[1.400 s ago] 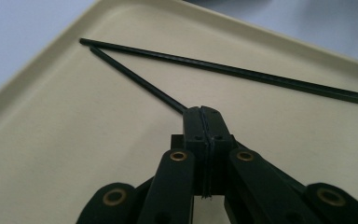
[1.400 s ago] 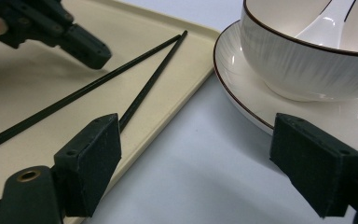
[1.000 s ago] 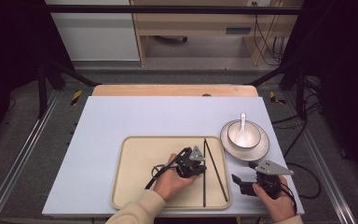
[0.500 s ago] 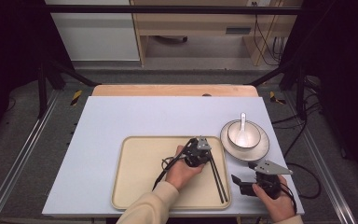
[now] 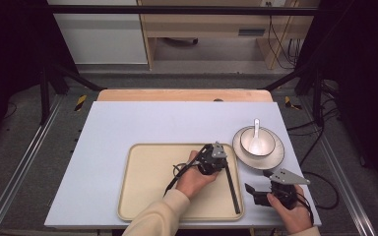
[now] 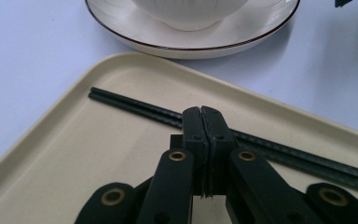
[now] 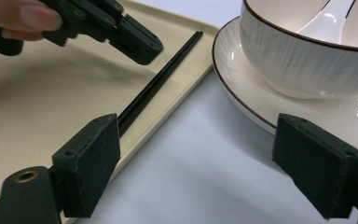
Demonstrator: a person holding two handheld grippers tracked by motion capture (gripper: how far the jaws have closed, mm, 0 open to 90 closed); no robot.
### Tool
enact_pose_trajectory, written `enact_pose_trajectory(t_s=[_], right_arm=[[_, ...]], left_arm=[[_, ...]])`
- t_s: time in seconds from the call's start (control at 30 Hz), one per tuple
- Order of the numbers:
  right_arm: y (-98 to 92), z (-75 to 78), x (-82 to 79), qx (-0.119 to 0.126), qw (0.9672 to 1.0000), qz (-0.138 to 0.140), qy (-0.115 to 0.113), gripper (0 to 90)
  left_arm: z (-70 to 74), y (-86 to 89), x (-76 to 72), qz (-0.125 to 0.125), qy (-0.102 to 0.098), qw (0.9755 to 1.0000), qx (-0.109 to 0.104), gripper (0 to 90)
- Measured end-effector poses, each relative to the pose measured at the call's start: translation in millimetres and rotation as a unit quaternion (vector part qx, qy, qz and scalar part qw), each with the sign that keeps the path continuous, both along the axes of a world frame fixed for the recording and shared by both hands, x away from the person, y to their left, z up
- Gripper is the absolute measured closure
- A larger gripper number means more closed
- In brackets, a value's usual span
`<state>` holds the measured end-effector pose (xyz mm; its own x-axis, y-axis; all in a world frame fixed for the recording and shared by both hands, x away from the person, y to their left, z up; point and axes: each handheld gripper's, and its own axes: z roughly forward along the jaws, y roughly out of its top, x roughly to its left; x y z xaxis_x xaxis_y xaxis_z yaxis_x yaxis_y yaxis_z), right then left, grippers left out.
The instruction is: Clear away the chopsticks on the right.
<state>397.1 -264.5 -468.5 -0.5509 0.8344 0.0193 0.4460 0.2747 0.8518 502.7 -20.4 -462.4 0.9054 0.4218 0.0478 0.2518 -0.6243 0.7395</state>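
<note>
High view, chopsticks [image 5: 232, 183] beside plate [image 5: 274, 158]

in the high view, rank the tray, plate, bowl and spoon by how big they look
Largest to smallest:
1. tray
2. plate
3. bowl, sitting on the plate
4. spoon, resting in the bowl
All lie at a similar distance from the camera, so the order is fairly safe.

The left gripper [image 6: 202, 114], jaws pressed together, hangs over two chopsticks [image 6: 135, 106] lying in the tray [image 6: 51, 154]; a plate [image 6: 121, 35] sits beyond.
</note>
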Motion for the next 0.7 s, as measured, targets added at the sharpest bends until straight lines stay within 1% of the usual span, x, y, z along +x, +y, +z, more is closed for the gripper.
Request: enact_pose_trajectory(t_s=[0.03,0.1,0.17,0.2,0.27,0.33,0.37,0.43,0.47,0.53,0.63,0.7], right_arm=[[-0.2,0.1,0.0,0.001,1.0,-0.001,-0.002,13.3],[-0.9,0.6,-0.1,-0.001,0.9999,-0.007,-0.01,11.7],[-1.6,1.4,-0.7,-0.001,0.9998,-0.015,-0.015,11.0],[-2.9,1.7,-0.3,-0.004,0.9997,-0.016,-0.02,10.8],[-4.4,2.4,-0.6,-0.002,0.9995,-0.022,-0.023,10.8],[-6.3,2.8,-0.3,-0.001,0.9993,-0.026,-0.028,10.8],[-6.6,3.2,-0.3,0.002,0.9992,-0.026,-0.03,10.7],[-7.1,4.0,-0.8,0.002,0.999,-0.028,-0.035,10.5],[-7.0,4.1,-1.0,0.005,0.999,-0.027,-0.036,10.3],[-6.7,4.3,-1.1,0.004,0.9989,-0.025,-0.04,10.1],[-6.0,4.2,-0.9,0.003,0.9987,-0.022,-0.045,9.9],[-6.1,4.4,-0.9,0.002,0.9986,-0.023,-0.048,9.9]], left_arm=[[0.6,2.1,-1.1,0.003,0.001,1.0,-0.006,88.4],[4.0,11.0,-3.4,-0.001,-0.007,1.0,-0.005,87.3],[8.1,20.9,-8.0,0.002,-0.018,0.9997,-0.018,85.1],[10.1,25.5,-11.2,0.007,-0.024,0.9993,-0.029,82.0],[13.5,36.1,-16.1,0.015,-0.036,0.9985,-0.037,72.8],[15.9,49.1,-21.9,0.025,-0.038,0.9978,-0.049,62.6],[16.4,54.0,-23.8,0.027,-0.038,0.9976,-0.051,57.6],[16.6,68.8,-28.4,0.041,-0.039,0.9967,-0.057,49.0],[16.9,77.0,-30.8,0.048,-0.04,0.9962,-0.061,46.5],[17.8,94.1,-35.5,0.061,-0.044,0.9943,-0.076,40.8],[20.0,119.4,-42.5,0.072,-0.052,0.9922,-0.088,31.8],[21.7,134.8,-46.4,0.079,-0.055,0.9911,-0.092,27.6]])
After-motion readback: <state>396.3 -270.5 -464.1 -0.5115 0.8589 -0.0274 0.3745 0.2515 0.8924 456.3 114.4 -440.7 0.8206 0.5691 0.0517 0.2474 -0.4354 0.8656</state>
